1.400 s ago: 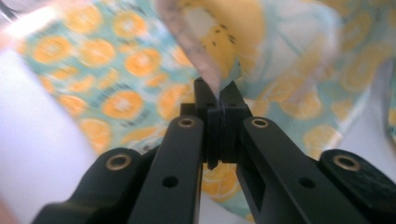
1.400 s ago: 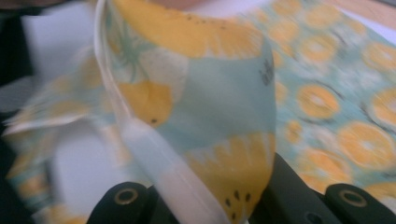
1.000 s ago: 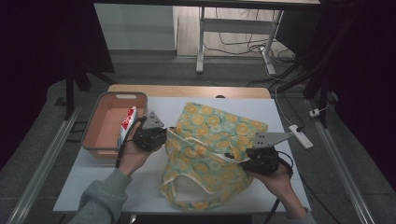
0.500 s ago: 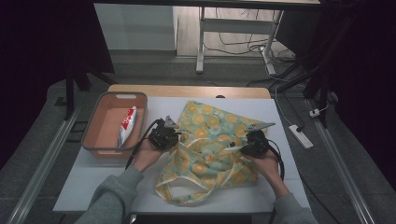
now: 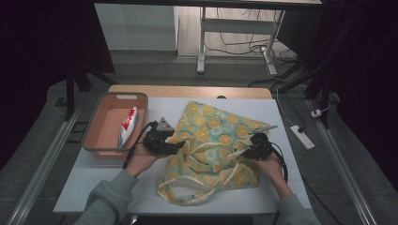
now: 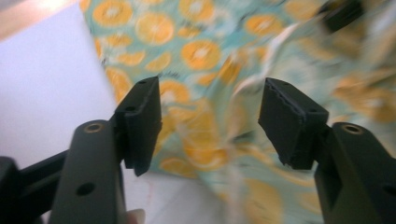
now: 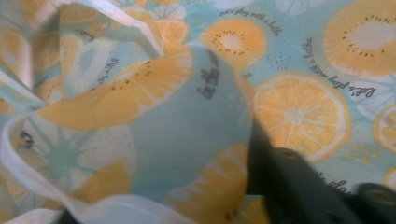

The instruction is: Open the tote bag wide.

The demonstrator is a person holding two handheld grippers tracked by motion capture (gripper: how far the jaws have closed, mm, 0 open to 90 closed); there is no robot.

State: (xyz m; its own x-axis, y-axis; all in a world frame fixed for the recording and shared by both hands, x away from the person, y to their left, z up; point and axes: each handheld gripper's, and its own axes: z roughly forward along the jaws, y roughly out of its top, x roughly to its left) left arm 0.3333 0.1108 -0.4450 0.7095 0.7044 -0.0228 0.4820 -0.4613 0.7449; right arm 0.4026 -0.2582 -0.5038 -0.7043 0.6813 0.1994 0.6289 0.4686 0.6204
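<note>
A cloth tote bag point(image 5: 216, 140) printed with orange slices lies crumpled in the middle of the white table point(image 5: 94, 187), its pale handle loop point(image 5: 187, 197) toward the front edge. My left gripper point(image 5: 180, 146) is at the bag's left edge. In the left gripper view it point(image 6: 210, 121) stands open, and the bag point(image 6: 201, 51) lies beyond the jaws with nothing between them. My right gripper point(image 5: 248, 151) is at the bag's right side, shut on a raised fold of it. In the right gripper view that fold point(image 7: 187, 116) drapes over the jaws, and one black finger point(image 7: 289, 186) shows.
A pink basket point(image 5: 115, 96) stands at the table's left and holds a red and white tube point(image 5: 127, 124). White table shows in front of the basket and behind the bag. A power strip point(image 5: 302, 137) lies on the floor to the right.
My left gripper has moved right, from beside the basket to the bag's left edge. The right gripper has shifted inward with the fabric, and the bag has bunched up narrower.
</note>
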